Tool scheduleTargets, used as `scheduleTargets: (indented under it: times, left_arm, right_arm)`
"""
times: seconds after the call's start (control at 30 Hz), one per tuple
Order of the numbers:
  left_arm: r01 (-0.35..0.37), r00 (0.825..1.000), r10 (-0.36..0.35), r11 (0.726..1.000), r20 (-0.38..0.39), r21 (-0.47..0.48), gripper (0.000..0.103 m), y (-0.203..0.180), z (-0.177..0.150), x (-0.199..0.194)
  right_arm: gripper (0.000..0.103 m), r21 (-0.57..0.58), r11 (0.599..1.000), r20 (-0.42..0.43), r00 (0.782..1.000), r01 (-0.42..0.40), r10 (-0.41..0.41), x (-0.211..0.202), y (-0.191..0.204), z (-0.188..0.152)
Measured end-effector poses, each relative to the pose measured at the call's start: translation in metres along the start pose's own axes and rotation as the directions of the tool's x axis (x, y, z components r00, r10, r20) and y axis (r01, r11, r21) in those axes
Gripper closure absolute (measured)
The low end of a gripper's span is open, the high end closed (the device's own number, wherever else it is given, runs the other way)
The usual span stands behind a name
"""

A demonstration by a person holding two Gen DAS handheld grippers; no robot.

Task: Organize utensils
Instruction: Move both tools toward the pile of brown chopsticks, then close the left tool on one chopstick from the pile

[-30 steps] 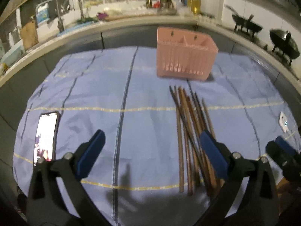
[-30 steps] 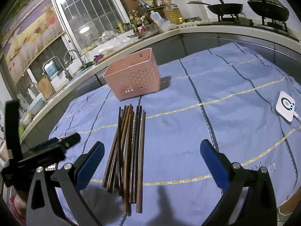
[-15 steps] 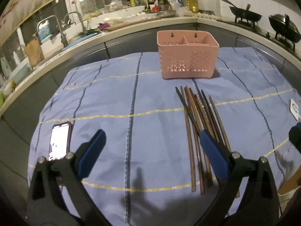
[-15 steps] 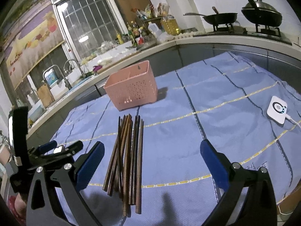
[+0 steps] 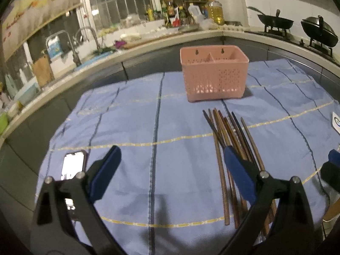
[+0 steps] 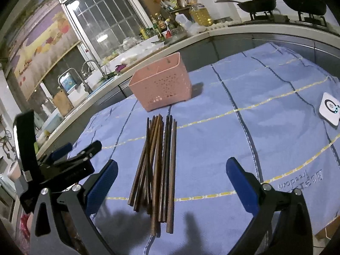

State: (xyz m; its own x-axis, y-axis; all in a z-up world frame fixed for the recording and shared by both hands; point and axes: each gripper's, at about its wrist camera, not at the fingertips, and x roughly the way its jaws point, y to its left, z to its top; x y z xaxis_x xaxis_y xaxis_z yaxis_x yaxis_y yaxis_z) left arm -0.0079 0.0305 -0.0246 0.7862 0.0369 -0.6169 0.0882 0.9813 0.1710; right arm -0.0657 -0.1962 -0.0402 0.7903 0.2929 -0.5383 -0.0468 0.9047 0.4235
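Item one, my left gripper point(image 5: 172, 170): jaws wide apart, holding nothing, low in its frame above the blue cloth point(image 5: 127, 127), with a lit phone point(image 5: 71, 167) at lower left. Item two, my right gripper point(image 6: 172, 182): likewise spread and empty, its gap framing the near ends of the chopsticks point(image 6: 159, 161). Item three, chopsticks: a loose brown bundle lying flat at centre frame, tips pointing up toward the pink basket point(image 6: 161, 89), which stands upright just beyond them; a white puck point(image 6: 330, 109) sits at the right edge.
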Motion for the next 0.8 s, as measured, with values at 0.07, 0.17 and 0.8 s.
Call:
scheduleTargets:
  times: [0.07, 0.17, 0.8]
  left_arm:
    - [0.005, 0.999, -0.006, 0.999, -0.036, -0.032, 0.010, 0.007, -0.002, 0.010]
    - [0.017, 0.997, -0.021, 0.998, -0.068, -0.064, 0.010, 0.014, -0.006, 0.020]
    - [0.289, 0.924, -0.299, 0.954, -0.236, -0.078, 0.051, -0.033, -0.002, 0.073]
  right_arm:
    - [0.003, -0.002, 1.000, 0.018, 1.000, 0.014, -0.013, -0.003, 0.001, 0.001]
    - [0.003, -0.004, 1.000, 0.045, 0.999, 0.030, -0.029, -0.007, -0.001, 0.005]
    - [0.064, -0.259, 0.965, -0.213, 0.972, 0.041, -0.098, 0.057, 0.005, -0.021]
